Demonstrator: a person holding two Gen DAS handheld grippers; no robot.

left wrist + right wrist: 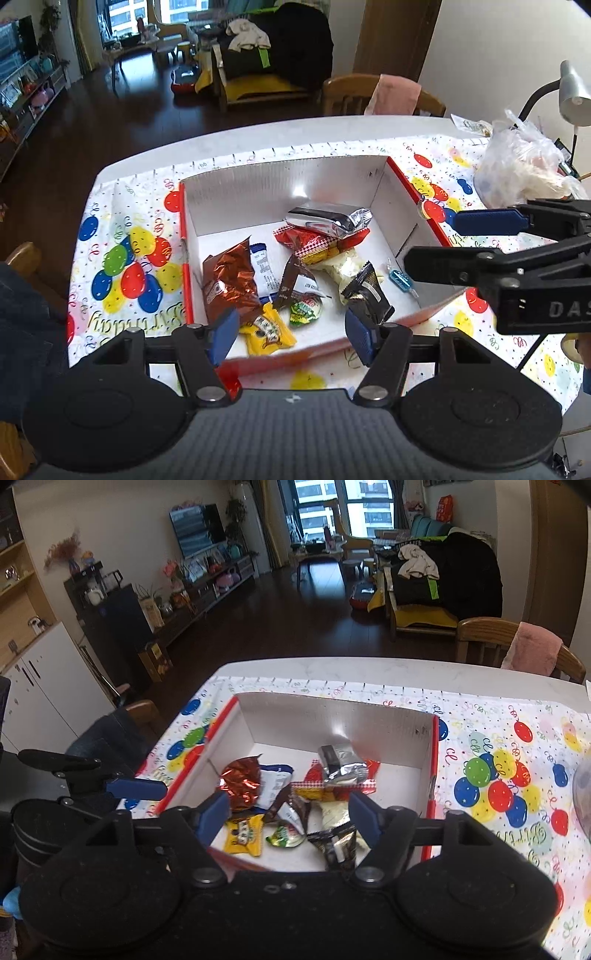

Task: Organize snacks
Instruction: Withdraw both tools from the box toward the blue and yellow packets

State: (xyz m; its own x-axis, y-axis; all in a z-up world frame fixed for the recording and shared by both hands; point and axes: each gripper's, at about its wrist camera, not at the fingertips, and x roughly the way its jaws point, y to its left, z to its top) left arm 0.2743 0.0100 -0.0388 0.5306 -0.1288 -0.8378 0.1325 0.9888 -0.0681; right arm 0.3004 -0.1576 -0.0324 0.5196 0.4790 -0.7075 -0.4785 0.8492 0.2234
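Left wrist: one box (pixel 402 177), two claws (pixel 291 334)

Black left gripper (pixel 291 334), blue finger pads (pixel 223 334), silver screws

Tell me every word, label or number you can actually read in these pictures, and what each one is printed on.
"DAS", cut off by the frame edge: on the black body of the right gripper, seen from the left wrist.
"Birthday", upside down, partly creased: on the balloon tablecloth beside the box.
Print on the white-and-blue packet, the brown wrapper's white label, the yellow packet and the green sweet: too small or blurred to read.
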